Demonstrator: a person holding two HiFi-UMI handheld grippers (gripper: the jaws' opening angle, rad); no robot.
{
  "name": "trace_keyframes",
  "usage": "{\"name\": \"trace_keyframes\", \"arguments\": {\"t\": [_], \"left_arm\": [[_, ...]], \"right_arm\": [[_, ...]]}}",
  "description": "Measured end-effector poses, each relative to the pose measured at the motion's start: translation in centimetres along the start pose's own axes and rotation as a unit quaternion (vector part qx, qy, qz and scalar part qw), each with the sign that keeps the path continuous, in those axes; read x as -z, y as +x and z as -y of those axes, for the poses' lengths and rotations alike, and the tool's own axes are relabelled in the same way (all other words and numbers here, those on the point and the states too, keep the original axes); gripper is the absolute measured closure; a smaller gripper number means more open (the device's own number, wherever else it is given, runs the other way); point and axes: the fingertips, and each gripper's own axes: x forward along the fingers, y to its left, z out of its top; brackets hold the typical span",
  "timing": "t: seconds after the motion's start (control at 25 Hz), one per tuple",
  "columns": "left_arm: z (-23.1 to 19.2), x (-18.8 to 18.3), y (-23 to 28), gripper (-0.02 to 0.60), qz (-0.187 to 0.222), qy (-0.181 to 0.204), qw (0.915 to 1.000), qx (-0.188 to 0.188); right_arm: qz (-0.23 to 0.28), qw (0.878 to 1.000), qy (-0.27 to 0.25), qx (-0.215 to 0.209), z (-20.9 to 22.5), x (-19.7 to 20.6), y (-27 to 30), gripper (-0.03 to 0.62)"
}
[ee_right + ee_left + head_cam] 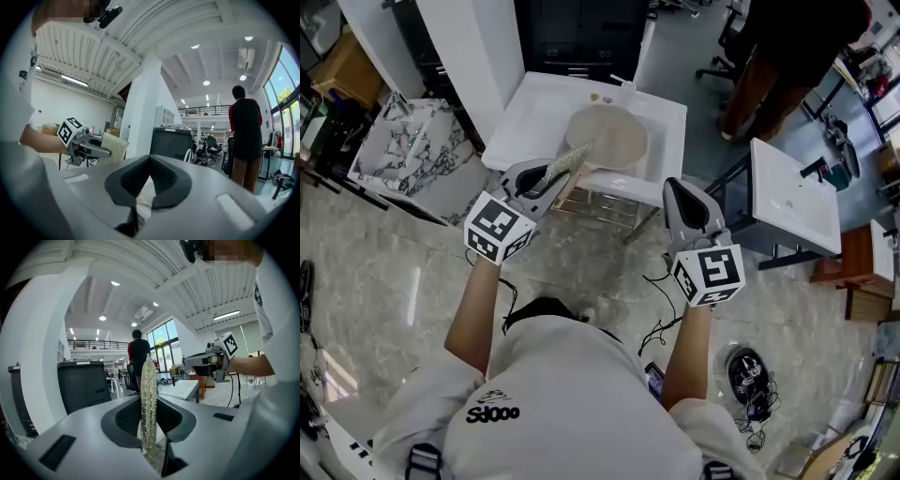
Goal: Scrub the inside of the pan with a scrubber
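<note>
Holding the scrubber (565,161) by its lower end, your left gripper (551,184) has its tongs pinched on the pad, and most of the pad stands free beyond them. It looks light, soft and springy, so expect it to fold under pressure; a deeper bite nearer its middle would likely stiffen it. The pan (614,136) sits at twelve o'clock on the white stand (667,117), untouched. At five o'clock from it, your right gripper (681,193) has its tongs pressed together on nothing. The pan may slide, so brace its rim.
</note>
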Motion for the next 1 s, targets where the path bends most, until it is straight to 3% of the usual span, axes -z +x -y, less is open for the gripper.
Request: {"name": "trace_keyframes", "arguments": {"t": [0.32, 0.64, 1.0], "left_arm": [[0.2, 1.3, 0.5, 0.509, -0.021, 0.023, 0.9994, -0.015], [-1.2, 1.7, 1.5, 0.508, -0.033, 0.067, 0.9972, -0.005], [-7.3, 2.4, 6.5, 0.508, -0.015, 0.070, 0.9972, 0.021]], "right_arm": [[-0.018, 0.998, -0.042, -0.032, 0.1, 2.6, 0.7, 0.586], [-0.035, 0.995, -0.085, -0.046, -0.1, 4.2, 3.0, 0.586], [-0.038, 0.996, -0.081, -0.014, 3.1, 5.2, 9.8, 0.586]]}}
